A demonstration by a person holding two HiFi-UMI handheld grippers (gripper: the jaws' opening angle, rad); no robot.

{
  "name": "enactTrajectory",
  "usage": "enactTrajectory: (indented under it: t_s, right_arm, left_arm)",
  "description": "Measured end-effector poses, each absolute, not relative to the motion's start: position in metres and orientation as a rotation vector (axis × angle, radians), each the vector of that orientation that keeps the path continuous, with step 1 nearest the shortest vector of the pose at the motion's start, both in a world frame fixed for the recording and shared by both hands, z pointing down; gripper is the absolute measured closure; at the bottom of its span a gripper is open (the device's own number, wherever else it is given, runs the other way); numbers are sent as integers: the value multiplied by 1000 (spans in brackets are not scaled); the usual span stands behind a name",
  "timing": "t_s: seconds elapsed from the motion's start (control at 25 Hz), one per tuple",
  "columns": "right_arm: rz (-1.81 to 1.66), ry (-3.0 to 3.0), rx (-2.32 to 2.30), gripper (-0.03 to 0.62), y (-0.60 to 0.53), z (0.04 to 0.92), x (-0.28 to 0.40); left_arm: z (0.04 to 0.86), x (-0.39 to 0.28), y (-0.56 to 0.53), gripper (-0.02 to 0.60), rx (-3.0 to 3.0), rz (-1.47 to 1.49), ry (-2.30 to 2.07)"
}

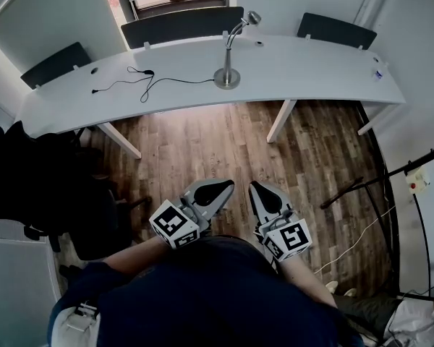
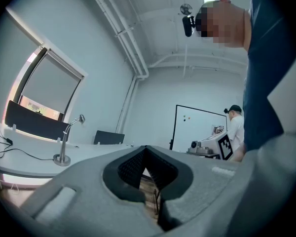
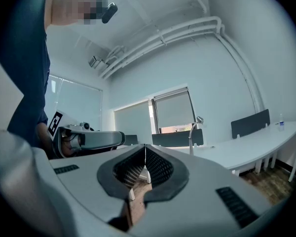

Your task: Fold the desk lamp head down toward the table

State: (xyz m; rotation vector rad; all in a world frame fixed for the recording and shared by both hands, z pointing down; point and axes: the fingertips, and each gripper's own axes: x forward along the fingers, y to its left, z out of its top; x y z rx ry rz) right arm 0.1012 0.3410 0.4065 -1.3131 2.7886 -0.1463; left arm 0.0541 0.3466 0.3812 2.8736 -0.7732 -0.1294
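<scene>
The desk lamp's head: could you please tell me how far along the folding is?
Done: nothing; the desk lamp stands on the table, head raised. In hand: nothing; left tongs and right tongs shut, empty, far off. Left: approach, grip, fold down.

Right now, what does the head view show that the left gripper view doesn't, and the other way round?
Only the head view: the table's white legs and a black stand at the right. Only the left gripper view: a whiteboard, a second person in a cap and ceiling pipes. Both: the desk lamp, head up, on the white table, a black cable beside it, and the left gripper, shut and empty.
</scene>
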Motion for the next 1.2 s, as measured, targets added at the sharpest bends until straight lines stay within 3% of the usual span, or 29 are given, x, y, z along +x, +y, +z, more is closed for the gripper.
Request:
enactTrajectory:
  t_s: [0.32,1.2]
  right_arm:
    - [-170,2818,-1306,583,311,415,114]
    - [-125,2731,-1571,583,73,393,60]
  left_arm:
    - [387,51,309,577,2888,-131,-843]
    - [369,-2,60,575,2977,-165,-644]
